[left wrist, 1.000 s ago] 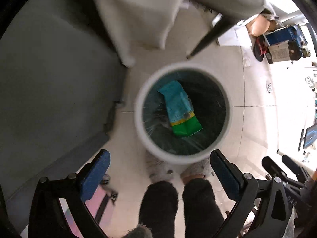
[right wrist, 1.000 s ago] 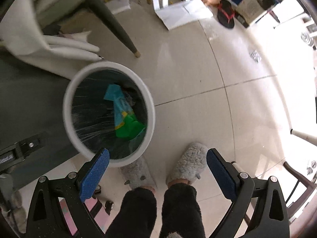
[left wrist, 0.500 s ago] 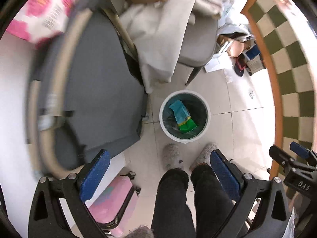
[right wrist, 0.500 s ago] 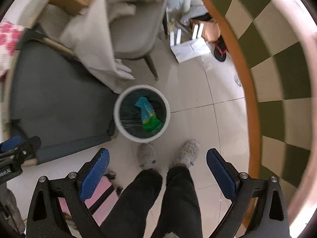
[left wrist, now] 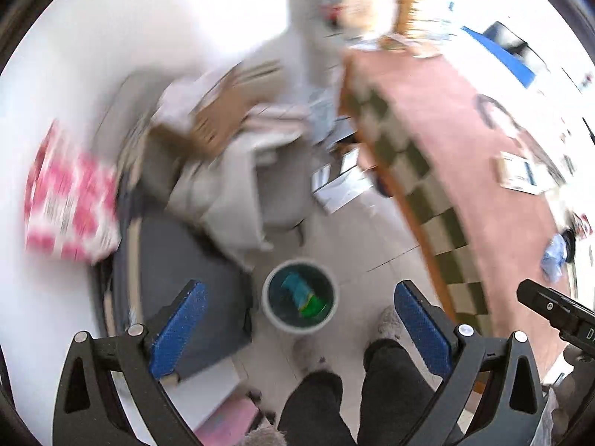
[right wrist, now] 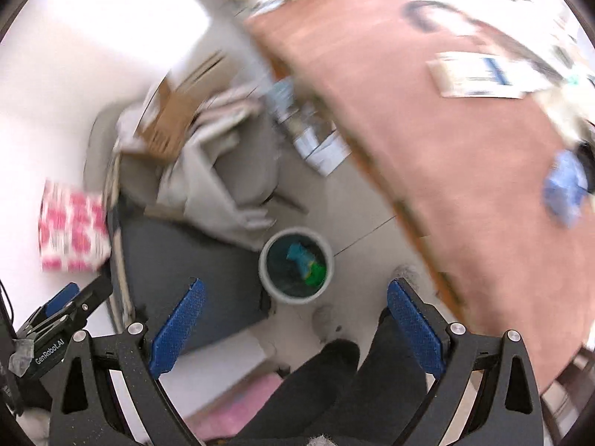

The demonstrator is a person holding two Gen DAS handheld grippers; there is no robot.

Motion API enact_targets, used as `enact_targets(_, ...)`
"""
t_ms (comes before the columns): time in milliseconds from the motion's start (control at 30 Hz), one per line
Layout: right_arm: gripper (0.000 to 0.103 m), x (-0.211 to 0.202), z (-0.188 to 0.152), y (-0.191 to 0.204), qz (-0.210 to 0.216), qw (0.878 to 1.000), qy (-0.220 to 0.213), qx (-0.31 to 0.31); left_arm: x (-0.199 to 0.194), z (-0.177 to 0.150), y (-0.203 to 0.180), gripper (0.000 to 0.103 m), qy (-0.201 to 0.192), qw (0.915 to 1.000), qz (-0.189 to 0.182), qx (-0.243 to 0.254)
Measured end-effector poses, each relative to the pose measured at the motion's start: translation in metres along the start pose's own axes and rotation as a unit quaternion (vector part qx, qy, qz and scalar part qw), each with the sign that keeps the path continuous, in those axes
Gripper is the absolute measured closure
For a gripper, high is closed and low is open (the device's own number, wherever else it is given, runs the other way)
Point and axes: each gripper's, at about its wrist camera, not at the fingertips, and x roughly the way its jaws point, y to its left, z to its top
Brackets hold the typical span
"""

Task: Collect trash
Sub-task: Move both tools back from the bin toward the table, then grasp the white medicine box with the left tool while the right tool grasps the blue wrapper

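A white round trash bin (left wrist: 299,329) (right wrist: 270,285) stands on the tiled floor far below both grippers. Inside it lies a teal and green snack packet (left wrist: 304,296) (right wrist: 307,261). My left gripper (left wrist: 299,325) is open and empty, high above the bin. My right gripper (right wrist: 295,321) is open and empty too, at about the same height. On the pink table top (right wrist: 427,141) lie a flat white and blue paper item (right wrist: 479,78) and a crumpled blue piece (right wrist: 567,186), also seen in the left wrist view (left wrist: 556,258).
The table has a checkered edge (left wrist: 427,200). A grey chair draped with white cloth (right wrist: 223,186) and a cardboard box (right wrist: 174,119) stand behind the bin. A dark grey seat (left wrist: 186,260) and a pink patterned pack (left wrist: 67,204) are at left. The person's legs (left wrist: 346,390) are below.
Both grippers have risen far above the bin, from just over its rim to above table height. The table top has come into view. The views are motion blurred.
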Motion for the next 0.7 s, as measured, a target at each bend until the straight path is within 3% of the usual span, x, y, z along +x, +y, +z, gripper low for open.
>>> enact_targets(133, 0.003, -0.027, 0.021, -0.094, -0.039, 0.995, -0.021, 0.093, 0.000, 0.042, -0.098, 0.000, -0.028, 0.9951, 0.010, 0.094)
enact_targets(300, 0.003, -0.022, 0.047, -0.232, -0.093, 0.969, -0.017, 0.227, 0.027, 0.090, -0.226, 0.000, -0.029, 0.9761, 0.017, 0.215)
enact_targets(400, 0.003, 0.008, 0.064, -0.288, -0.110, 0.954, 0.002, 0.279, 0.062, 0.115, -0.301, 0.000, -0.011, 0.9560, 0.021, 0.292)
enact_targets(500, 0.003, 0.044, 0.081, -0.325, -0.107, 0.943, 0.031, 0.314, 0.091, 0.131, -0.350, 0.000, 0.015, 0.9386, 0.015, 0.344)
enact_targets(600, 0.004, 0.068, 0.090, -0.340, -0.103, 0.941, 0.048, 0.319, 0.126, 0.142, -0.391, 0.000, 0.050, 0.9127, 0.007, 0.405)
enact_targets(633, 0.013, 0.071, 0.092, -0.342, -0.104, 0.941, 0.051, 0.317, 0.139, 0.145, -0.405, 0.000, 0.064, 0.8986, 0.004, 0.434)
enact_targets(700, 0.020, 0.071, 0.093, -0.343, -0.114, 0.941, 0.050, 0.313, 0.154, 0.147, -0.421, 0.000, 0.075, 0.8796, 0.007, 0.470)
